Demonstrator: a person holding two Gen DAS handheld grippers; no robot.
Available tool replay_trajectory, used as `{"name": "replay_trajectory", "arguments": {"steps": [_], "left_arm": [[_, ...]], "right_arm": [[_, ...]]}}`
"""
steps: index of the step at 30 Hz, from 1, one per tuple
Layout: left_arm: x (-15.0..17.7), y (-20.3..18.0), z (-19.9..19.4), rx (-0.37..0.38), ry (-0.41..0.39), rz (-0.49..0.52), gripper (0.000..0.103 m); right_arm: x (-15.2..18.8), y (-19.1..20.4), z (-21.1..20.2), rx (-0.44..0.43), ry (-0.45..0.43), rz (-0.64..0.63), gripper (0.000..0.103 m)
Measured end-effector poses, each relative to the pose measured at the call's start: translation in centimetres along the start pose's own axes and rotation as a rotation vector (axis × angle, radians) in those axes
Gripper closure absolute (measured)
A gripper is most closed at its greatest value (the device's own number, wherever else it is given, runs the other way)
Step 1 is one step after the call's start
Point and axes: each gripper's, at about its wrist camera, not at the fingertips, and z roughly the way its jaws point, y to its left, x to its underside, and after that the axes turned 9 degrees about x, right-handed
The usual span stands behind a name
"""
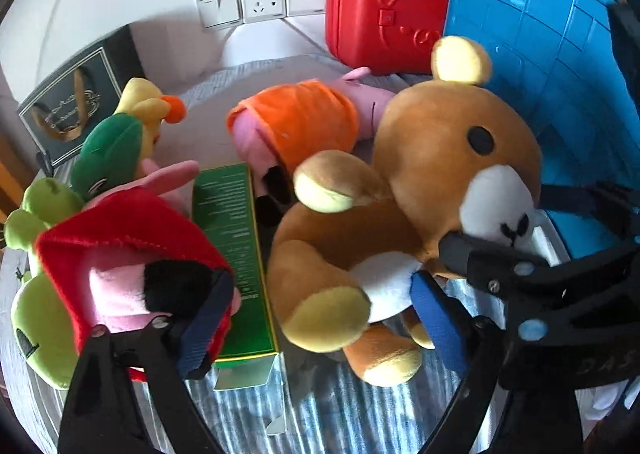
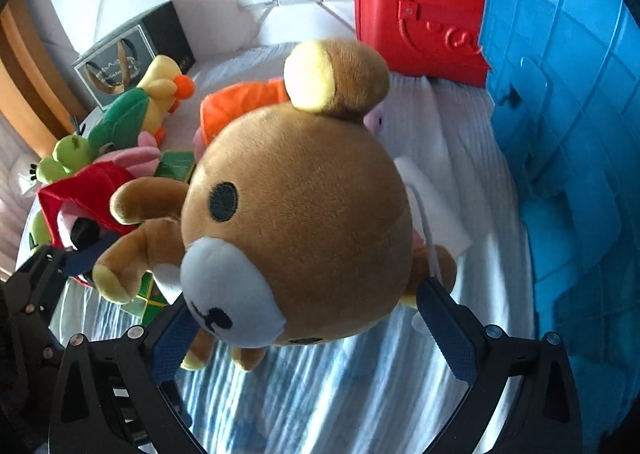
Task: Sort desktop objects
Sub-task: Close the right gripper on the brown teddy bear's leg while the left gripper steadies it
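Observation:
A brown plush bear (image 2: pixel 304 197) fills the right wrist view. My right gripper (image 2: pixel 312 330) is shut on the bear's head, one pad on each side, and holds it above the cloth. In the left wrist view the bear (image 1: pixel 432 181) is at centre right, with the right gripper's black finger (image 1: pixel 480 254) at its muzzle. My left gripper (image 1: pixel 320 322) is open, its jaws wide apart over a green box (image 1: pixel 236 254). Its left pad touches a pink plush in a red dress (image 1: pixel 132 254). Its right pad is beside the bear's belly.
A pink plush in an orange dress (image 1: pixel 300 125), a yellow-green duck plush (image 1: pixel 124 133) and a green frog plush (image 1: pixel 40 294) lie on the striped cloth. A red case (image 1: pixel 384 13) and a blue crate (image 1: pixel 560 73) stand at the back right. A dark gift bag (image 1: pixel 68 101) stands back left.

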Motion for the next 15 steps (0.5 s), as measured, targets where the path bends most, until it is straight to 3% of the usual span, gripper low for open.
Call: {"name": "replay_trajectory", "arguments": {"steps": [4, 15], "left_arm": [[-0.1, 0.1, 0.1, 0.011, -0.003, -0.012, 0.013], [-0.9, -0.2, 2.9, 0.030, 0.071, -0.045, 0.013]], "right_arm": [[-1.0, 0.2, -0.5, 0.005, -0.027, -0.039, 0.000], [-2.6, -0.5, 1.9, -0.046, 0.026, -0.007, 0.000]]}}
